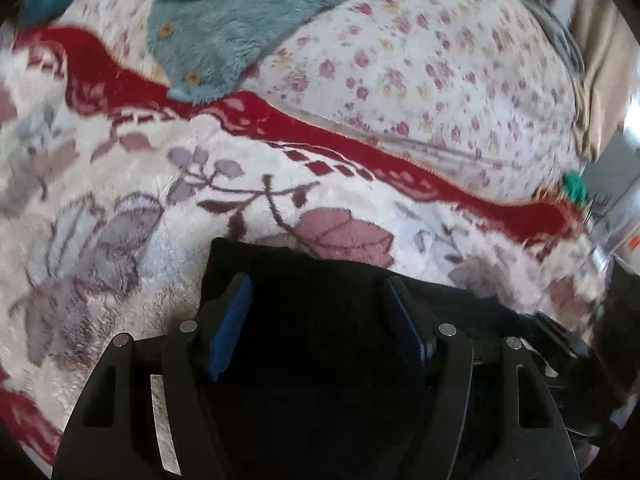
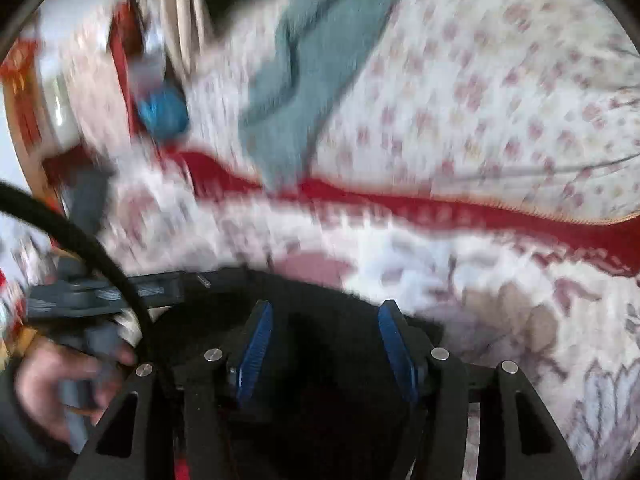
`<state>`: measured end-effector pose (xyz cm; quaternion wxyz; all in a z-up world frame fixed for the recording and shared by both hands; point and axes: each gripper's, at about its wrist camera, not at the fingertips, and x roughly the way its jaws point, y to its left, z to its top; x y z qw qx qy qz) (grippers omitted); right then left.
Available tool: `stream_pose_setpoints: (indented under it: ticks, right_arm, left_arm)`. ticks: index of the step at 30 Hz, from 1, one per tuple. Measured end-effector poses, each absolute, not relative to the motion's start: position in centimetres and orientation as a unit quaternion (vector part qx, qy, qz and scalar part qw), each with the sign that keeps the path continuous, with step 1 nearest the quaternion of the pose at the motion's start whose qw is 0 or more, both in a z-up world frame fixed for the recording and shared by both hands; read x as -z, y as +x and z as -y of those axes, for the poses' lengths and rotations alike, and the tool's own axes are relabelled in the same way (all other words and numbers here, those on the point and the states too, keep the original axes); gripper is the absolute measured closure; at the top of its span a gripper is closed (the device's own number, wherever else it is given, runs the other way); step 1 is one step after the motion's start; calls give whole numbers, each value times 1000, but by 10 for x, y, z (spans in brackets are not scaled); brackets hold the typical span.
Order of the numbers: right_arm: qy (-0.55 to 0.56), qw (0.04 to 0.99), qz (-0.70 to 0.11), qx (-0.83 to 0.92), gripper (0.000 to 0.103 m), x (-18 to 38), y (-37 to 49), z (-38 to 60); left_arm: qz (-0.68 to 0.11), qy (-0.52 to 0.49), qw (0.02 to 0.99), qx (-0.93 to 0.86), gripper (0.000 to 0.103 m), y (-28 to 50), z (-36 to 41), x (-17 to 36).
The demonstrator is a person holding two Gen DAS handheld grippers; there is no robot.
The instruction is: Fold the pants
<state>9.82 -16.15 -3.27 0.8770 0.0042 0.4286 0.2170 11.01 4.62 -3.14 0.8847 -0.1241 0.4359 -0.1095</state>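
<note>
The black pants point(image 1: 320, 320) lie on a fleecy floral blanket point(image 1: 120, 200), close under both grippers. In the left wrist view my left gripper point(image 1: 320, 292) is open, its blue pads point(image 1: 230, 328) spread over the dark cloth without pinching it. In the right wrist view the pants point(image 2: 324, 344) show as a dark mass between the fingers. My right gripper point(image 2: 326, 320) is open too, blue pads point(image 2: 256, 348) apart above the cloth. The right wrist view is blurred by motion.
A teal fluffy garment with buttons point(image 1: 224, 28) lies further back on a flowered sheet point(image 1: 440, 60). A red blanket border point(image 1: 360, 148) runs across. In the right wrist view a hand point(image 2: 60, 384) holds the other gripper's grey handle at lower left, with a black cable point(image 2: 80, 240).
</note>
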Motion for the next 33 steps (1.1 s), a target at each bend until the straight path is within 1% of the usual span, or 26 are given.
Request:
stream_pose_setpoints:
  ticks: [1,3,5,9,10,11,13,14,16,18,20,22,24,25,28,30,33]
  right_arm:
    - [18,885,-410,-222,48,34,94,166]
    - [31,883,-411,-225,48,35,95,170]
    - [20,883,-417,-213,49,25,95,168]
    - [29,893,-391,-221,49,-2,67,170]
    - [27,888,-398,-228,48,0,57,167]
    - [18,882,-410,-232,45,7,53,163]
    - [-28,881,-415,-227,41,25,42,153]
    - [-49,894,-384,-226,40,28,33,150]
    - [-53,896,-383,-219,40,26,30,148]
    - [-37,889,-404,-213,40,17,37,149]
    - [-15,890,-405,-209,40,4,36,157]
    - [11,902,-379,-206,40,-14,23,174]
    - [65,907,-363,-203,40,-24,12,202]
    - [98,904,-360,-207,40,-24,9,215]
    - [225,874,-383,-197,39,-6,13,260]
    - [271,850,-405,-200,39,12,19,272]
    - [324,815,-415,-244,39,32,30,270]
  left_arm:
    - [-434,-105,889,104,35,109,-41,32]
    - [-426,-94,894,101,34,108,-39,33]
    - [-424,-109,893,101,34,107,-44,34]
    - [-416,-150,891,106,34,100,-56,26]
    - [-412,-150,892,106,34,96,-56,23]
    - [-406,-146,896,103,34,91,-55,21]
    - [-401,-126,902,99,34,86,-47,21]
    - [-406,-100,904,90,34,86,-40,23]
    - [-406,-54,909,78,33,88,-28,27]
    - [-404,-49,910,75,34,88,-28,26]
    - [-400,-101,906,97,34,87,-46,16]
    - [-389,-160,901,100,34,82,-71,4]
    - [-395,-209,889,103,34,77,-95,-1]
    - [-409,-228,877,106,34,76,-105,1]
    - [-465,-273,834,113,34,77,-126,16]
    - [-484,-290,818,112,34,74,-132,23]
    - [-486,-308,810,116,34,68,-135,30]
